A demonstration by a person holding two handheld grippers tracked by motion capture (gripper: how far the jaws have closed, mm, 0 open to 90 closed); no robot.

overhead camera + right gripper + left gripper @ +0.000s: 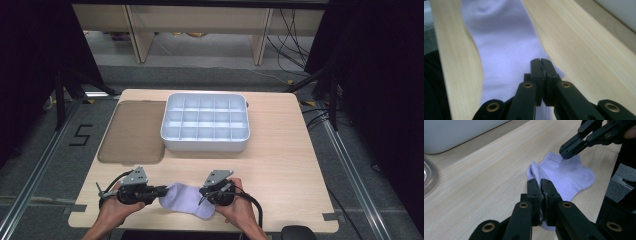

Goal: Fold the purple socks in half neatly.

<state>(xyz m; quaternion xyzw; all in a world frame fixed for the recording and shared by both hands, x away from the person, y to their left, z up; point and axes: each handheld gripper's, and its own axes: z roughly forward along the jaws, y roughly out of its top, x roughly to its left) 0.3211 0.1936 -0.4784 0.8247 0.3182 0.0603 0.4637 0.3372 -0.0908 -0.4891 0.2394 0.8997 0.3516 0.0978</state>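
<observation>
Left gripper [540, 185] is pinching the lilac sock's [566, 173] edge, jaws clamped; right gripper [541, 63] is nipping its other end. It's lying limp at the table's [280, 165] near edge, so gripping hems suits it.

Black two-jaw tool [162, 190], brass rivets, grey three-cornered plates, black cables
</observation>
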